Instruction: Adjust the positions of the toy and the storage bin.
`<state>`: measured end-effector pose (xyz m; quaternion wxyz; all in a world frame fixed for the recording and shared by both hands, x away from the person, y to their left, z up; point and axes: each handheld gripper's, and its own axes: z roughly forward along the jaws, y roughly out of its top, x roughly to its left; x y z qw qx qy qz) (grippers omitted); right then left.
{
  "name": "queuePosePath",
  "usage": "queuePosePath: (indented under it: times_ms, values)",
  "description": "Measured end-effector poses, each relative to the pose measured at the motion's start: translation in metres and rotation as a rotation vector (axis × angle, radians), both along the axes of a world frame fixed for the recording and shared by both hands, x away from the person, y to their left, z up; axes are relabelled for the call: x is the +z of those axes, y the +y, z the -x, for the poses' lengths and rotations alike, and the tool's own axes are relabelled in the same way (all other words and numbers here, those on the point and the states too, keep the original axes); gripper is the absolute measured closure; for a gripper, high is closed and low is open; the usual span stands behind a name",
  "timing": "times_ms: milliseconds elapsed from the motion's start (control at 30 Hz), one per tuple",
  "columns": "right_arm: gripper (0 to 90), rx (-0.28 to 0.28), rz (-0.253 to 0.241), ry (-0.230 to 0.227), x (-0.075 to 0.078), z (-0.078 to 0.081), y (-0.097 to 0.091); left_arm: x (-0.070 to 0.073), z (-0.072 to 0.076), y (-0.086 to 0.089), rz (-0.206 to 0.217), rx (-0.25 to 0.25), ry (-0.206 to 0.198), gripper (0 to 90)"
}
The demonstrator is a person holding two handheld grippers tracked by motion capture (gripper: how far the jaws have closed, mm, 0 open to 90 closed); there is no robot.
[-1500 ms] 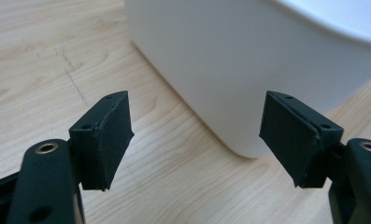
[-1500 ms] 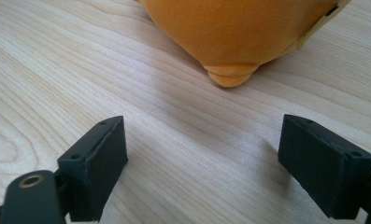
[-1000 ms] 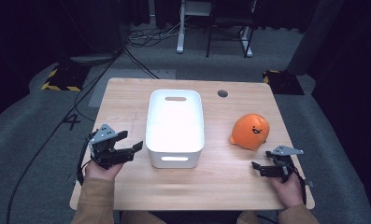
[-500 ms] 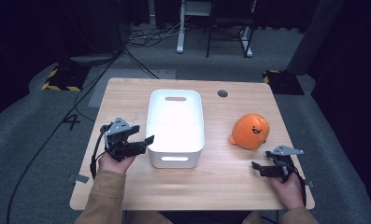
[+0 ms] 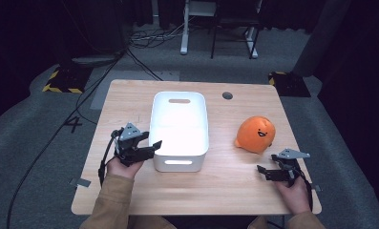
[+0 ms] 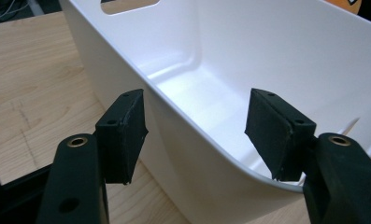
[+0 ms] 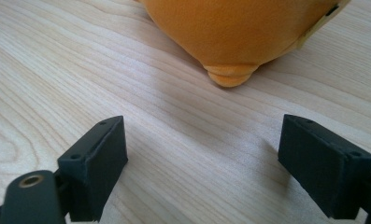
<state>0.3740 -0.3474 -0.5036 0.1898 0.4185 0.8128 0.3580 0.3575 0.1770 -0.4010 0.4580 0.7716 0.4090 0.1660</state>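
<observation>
While the right gripper (image 5: 267, 173) was held spread near the round orange plush toy (image 5: 255, 134), the white rectangular plastic bin's (image 6: 211, 140) wall was straddled by the spread left gripper (image 6: 197, 135).

- A light wooden surface (image 5: 130, 102) stands on grey carpet floor (image 5: 29, 157).
- Black cables (image 5: 144, 40) trail across the floor behind it.
- White desk legs (image 5: 184, 28) rise at the back.
- Yellow-black striped tape (image 5: 58, 88) marks the dim left side.

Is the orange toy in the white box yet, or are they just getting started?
Just starting. The white box is empty and the orange toy sits on the table beside it. The left gripper is open with the box's wall between its jaws. The right gripper is open short of the toy. Probably grabbing comes next.
</observation>
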Motion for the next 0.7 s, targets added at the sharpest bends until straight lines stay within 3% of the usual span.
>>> queuePosePath:
  times_ms: [267, 433, 700]
  values:
    - [15.6, 0.0, 0.0, 0.0, 0.0, 0.0, 0.0, -0.001, 0.006, -0.002, 0.011, 0.025, -0.024, 41.4]
    - [15.6, 0.0, 0.0, 0.0, 0.0, 0.0, 0.0, 0.0, 0.012, -0.005, -0.007, 0.007, -0.028, 41.5]
    - [15.6, 0.0, 0.0, 0.0, 0.0, 0.0, 0.0, 0.0, 0.032, -0.017, -0.002, -0.01, -0.026, 41.4]
